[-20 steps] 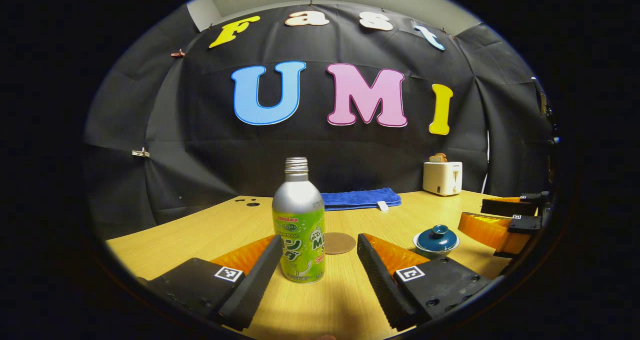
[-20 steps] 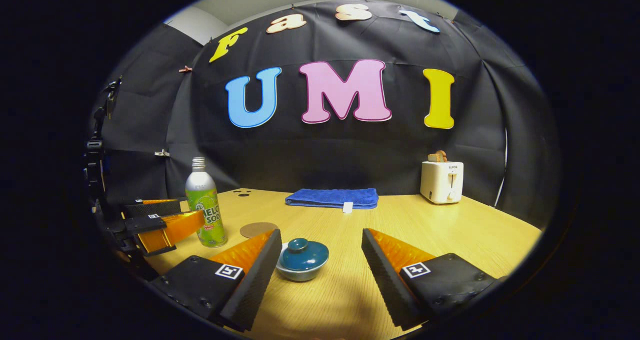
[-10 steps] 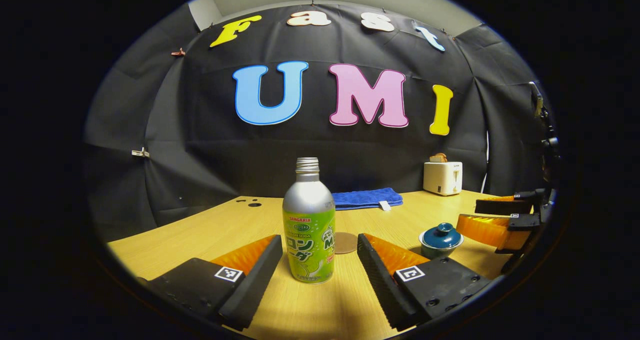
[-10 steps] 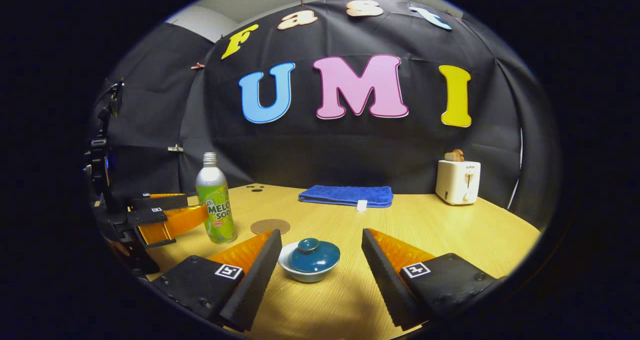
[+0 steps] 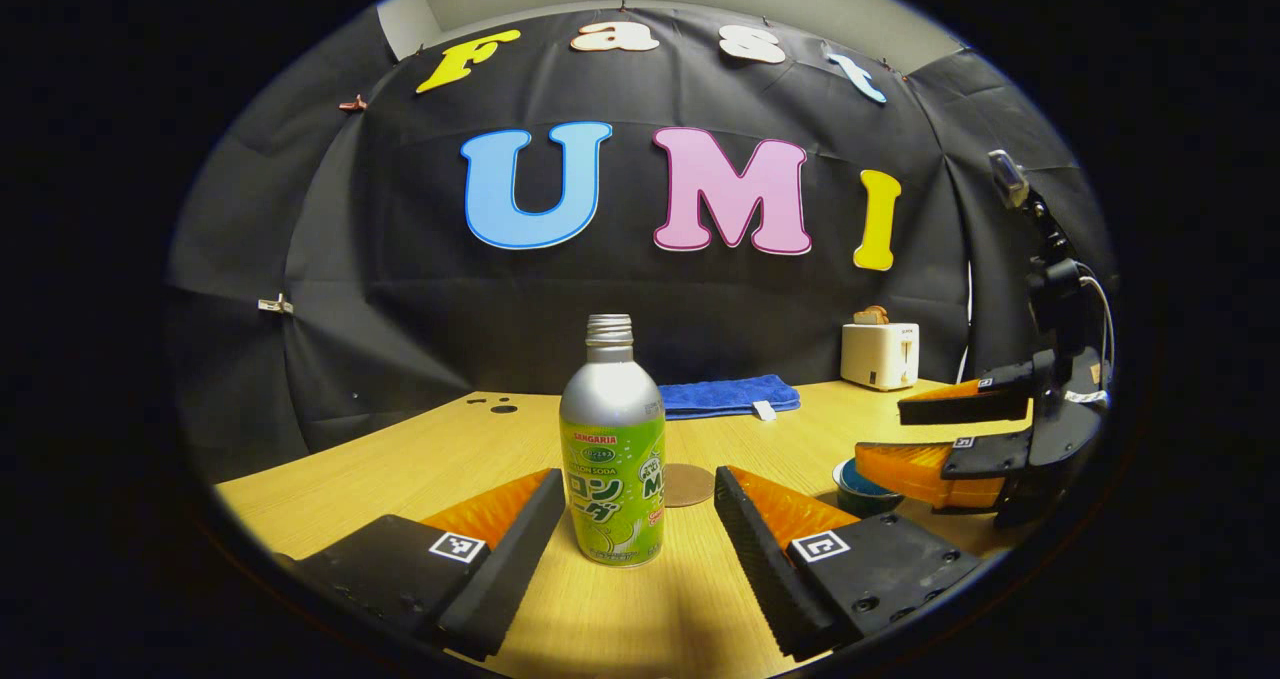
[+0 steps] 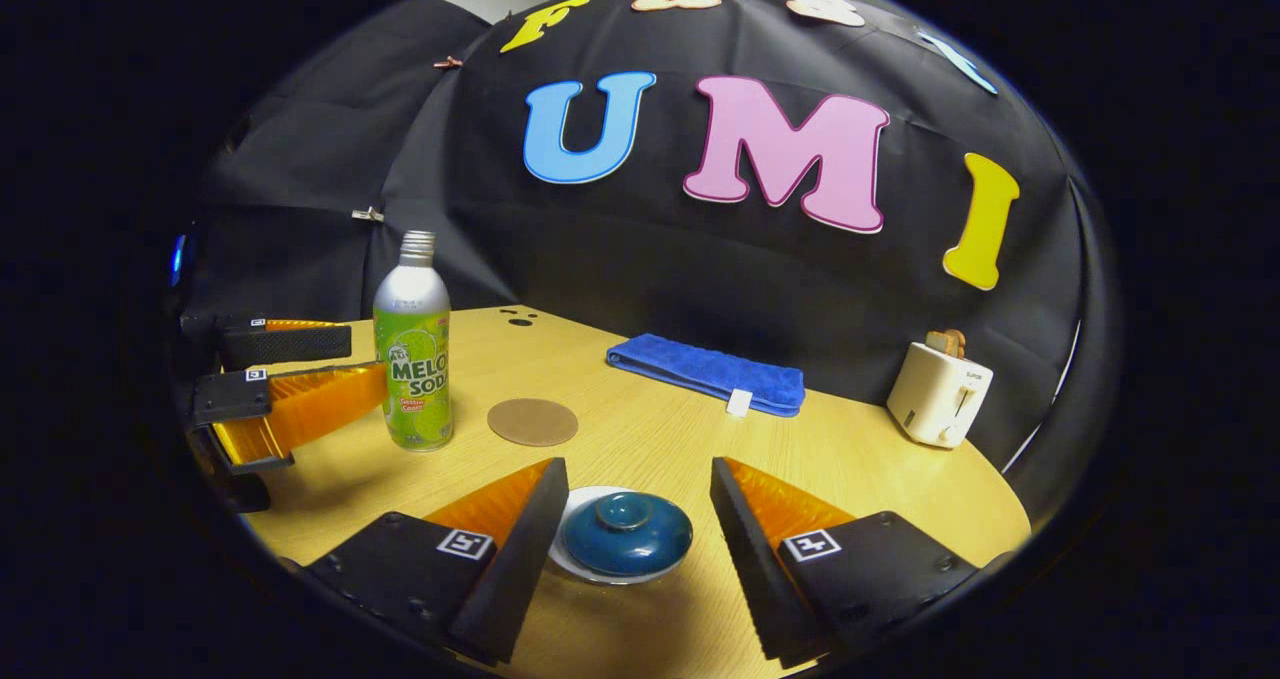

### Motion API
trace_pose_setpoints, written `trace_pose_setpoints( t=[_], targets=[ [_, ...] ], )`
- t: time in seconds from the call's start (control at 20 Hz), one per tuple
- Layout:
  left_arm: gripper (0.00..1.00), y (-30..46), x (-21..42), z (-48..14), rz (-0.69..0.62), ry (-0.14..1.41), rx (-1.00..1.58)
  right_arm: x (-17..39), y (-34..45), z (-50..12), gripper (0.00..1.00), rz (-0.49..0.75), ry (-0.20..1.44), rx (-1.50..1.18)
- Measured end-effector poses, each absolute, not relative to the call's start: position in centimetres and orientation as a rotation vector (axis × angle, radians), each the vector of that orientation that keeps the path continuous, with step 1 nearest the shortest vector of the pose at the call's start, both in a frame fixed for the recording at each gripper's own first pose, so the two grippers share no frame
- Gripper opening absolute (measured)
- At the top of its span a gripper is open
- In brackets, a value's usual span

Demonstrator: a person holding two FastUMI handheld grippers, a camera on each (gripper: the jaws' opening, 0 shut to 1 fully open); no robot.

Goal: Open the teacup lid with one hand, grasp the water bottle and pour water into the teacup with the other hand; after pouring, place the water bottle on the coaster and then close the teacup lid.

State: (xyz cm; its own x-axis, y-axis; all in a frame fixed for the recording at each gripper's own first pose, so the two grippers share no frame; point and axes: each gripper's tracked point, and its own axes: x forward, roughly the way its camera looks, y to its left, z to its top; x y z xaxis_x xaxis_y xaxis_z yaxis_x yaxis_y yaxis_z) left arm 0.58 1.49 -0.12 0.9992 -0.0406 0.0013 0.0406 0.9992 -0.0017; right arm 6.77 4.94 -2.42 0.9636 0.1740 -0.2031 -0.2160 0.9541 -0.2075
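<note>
A silver bottle with a green label (image 5: 612,459) stands uncapped on the wooden table, between the spread fingers of my open left gripper (image 5: 640,539), untouched. A round brown coaster (image 5: 688,484) lies just behind it. In the right gripper view the white teacup with its dark blue lid (image 6: 626,534) sits between the fingers of my open right gripper (image 6: 632,549), which hovers above it tilted downward. That view also has the bottle (image 6: 413,349), the coaster (image 6: 532,422) and the left gripper (image 6: 290,379) at the left. In the left gripper view the right gripper (image 5: 950,434) partly hides the teacup (image 5: 860,489).
A folded blue towel (image 6: 710,371) lies at the back of the table by the black cloth wall. A white toaster (image 6: 940,394) with bread in it stands at the back right. The table's curved front edge (image 6: 1000,549) runs close on the right.
My right gripper has risen, tipped downward and closed in over the teacup, which now lies between its fingers. The left gripper has barely shifted around the bottle.
</note>
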Motion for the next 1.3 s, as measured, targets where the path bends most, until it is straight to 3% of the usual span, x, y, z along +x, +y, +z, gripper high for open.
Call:
trace_pose_setpoints(
  t=[0.1, 0.15, 0.4, 0.5, 0.65, 0.75, 0.8, 0.95, 1.3],
  targets=[
    [0.95, 1.5, 0.6, -0.1, -0.039, -0.001, -0.002, 7.3, 4.8, -3.1, 0.78, 0.200, 0.221, -0.243],
    [0.95, 1.4, 0.7, -0.1, -0.039, 0.000, -0.002, 7.4, 4.7, -3.3, 0.65, 0.202, 0.235, -0.245],
    [0.95, 1.4, 0.6, -0.1, -0.038, -0.001, -0.002, 7.4, 5.4, -3.9, 0.64, 0.232, 0.266, -0.273],
    [0.95, 1.4, 0.7, -0.2, -0.038, -0.002, -0.002, 7.5, 5.6, -4.1, 0.59, 0.239, 0.270, -0.274],
    [0.95, 1.4, 0.6, -0.1, -0.038, -0.001, -0.002, 7.3, 5.9, -4.0, 0.48, 0.251, 0.270, -0.265],
    [0.95, 1.4, 0.6, -0.1, -0.038, -0.001, -0.002, 7.5, 5.8, -3.9, 0.29, 0.246, 0.268, -0.263],
    [0.95, 1.4, 0.7, -0.1, -0.038, -0.001, -0.002, 7.4, 5.8, -4.0, 0.33, 0.244, 0.264, -0.263],
    [0.95, 1.5, 0.6, 0.0, -0.035, 0.000, -0.002, 7.4, 5.9, -3.9, 0.29, 0.245, 0.257, -0.252],
    [0.95, 2.2, 0.8, -0.2, -0.004, 0.002, -0.002, 6.9, 6.0, -0.5, 0.29, 0.267, 0.177, -0.185]
  ],
)
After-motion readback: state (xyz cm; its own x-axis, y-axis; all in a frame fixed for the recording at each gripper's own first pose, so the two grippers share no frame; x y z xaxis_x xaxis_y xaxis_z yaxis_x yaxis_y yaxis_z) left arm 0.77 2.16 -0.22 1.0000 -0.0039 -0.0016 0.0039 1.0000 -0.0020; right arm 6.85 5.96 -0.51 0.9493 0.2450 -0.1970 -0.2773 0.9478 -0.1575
